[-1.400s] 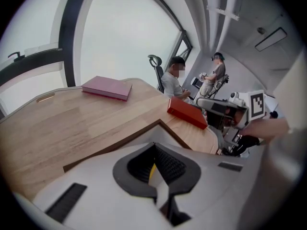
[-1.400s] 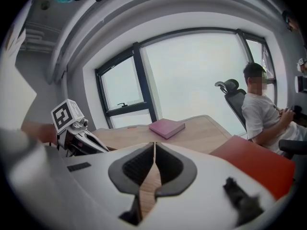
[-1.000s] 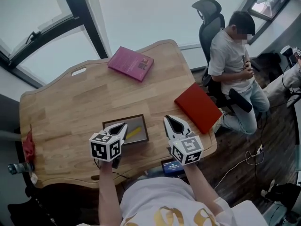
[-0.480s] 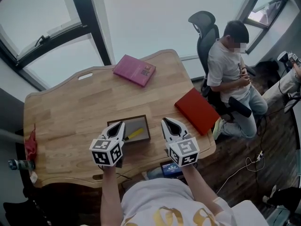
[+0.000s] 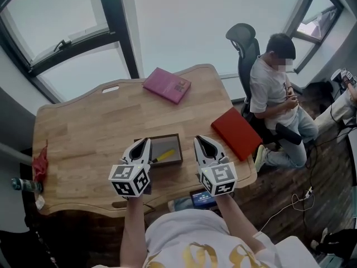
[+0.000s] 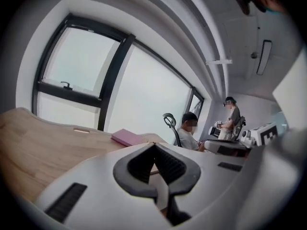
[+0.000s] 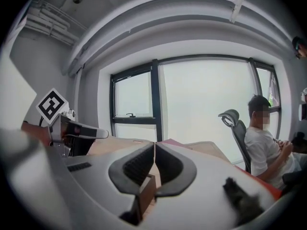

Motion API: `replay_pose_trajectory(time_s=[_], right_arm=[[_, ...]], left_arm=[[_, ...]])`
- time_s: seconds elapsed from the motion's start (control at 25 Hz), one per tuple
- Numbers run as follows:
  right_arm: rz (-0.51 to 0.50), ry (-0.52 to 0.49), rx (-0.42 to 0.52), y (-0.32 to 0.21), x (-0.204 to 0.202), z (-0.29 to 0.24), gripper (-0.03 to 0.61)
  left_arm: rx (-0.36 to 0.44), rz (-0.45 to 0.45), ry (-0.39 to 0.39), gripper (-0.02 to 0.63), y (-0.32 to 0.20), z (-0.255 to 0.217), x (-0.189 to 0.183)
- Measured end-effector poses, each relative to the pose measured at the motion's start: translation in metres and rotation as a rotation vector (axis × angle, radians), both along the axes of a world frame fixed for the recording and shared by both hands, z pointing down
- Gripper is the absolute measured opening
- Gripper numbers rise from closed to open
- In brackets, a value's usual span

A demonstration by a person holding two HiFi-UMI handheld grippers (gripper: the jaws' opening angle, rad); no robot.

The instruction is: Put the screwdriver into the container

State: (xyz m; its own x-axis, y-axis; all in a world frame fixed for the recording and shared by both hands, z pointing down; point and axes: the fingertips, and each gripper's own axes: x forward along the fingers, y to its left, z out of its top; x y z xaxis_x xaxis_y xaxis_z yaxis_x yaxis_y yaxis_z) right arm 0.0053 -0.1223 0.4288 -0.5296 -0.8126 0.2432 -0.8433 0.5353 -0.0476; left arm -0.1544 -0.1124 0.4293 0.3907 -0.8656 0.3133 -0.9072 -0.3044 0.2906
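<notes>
A dark brown tray-like container [image 5: 146,144] sits on the wooden table [image 5: 83,133] near its front edge. The screwdriver [image 5: 165,156], with a yellow handle, lies inside it at the right. My left gripper [image 5: 145,142] hovers over the container's left side, shut with nothing in it. My right gripper [image 5: 198,139] hangs just right of the container, also shut and empty. In the left gripper view the jaws [image 6: 154,145] meet at their tips; in the right gripper view the jaws [image 7: 154,144] are pressed together too, with a brown corner of the container [image 7: 145,191] showing below them.
A pink book [image 5: 167,85] lies at the table's far edge and a red book [image 5: 236,133] at its right edge. A person [image 5: 276,88] sits in an office chair [image 5: 244,43] beyond the right side. A red object [image 5: 40,163] lies at the left edge.
Both grippers have lifted a little over the table's near edge and stayed shut. The screwdriver lies in the container as before.
</notes>
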Motion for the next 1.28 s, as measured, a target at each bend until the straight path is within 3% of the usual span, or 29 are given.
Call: replay_pose_trajectory(time_s=[0.12, 0.32, 0.52, 0.8, 1.28], right_arm=[[-0.002, -0.002, 0.018, 0.003, -0.003, -0.006, 0.033], [-0.005, -0.029, 0.028, 0.008, -0.002, -0.012, 0.032], [0.011, -0.013, 0.024, 0.009, -0.001, -0.011, 0.032], [0.048, 0.010, 0.000, 0.010, 0.003, -0.007, 0.032], [0.047, 0.024, -0.013, 0.021, 0.002, -0.001, 0.032]], left_arm=[[0.046, -0.047, -0.068, 0.012, 0.005, -0.005, -0.009], [0.039, -0.088, -0.136, 0.012, 0.012, -0.002, -0.015], [0.058, -0.093, -0.112, 0.012, 0.020, -0.007, -0.015], [0.099, -0.117, -0.173, 0.012, 0.022, -0.015, -0.017], [0.081, -0.087, -0.159, 0.012, 0.027, -0.009, -0.018]])
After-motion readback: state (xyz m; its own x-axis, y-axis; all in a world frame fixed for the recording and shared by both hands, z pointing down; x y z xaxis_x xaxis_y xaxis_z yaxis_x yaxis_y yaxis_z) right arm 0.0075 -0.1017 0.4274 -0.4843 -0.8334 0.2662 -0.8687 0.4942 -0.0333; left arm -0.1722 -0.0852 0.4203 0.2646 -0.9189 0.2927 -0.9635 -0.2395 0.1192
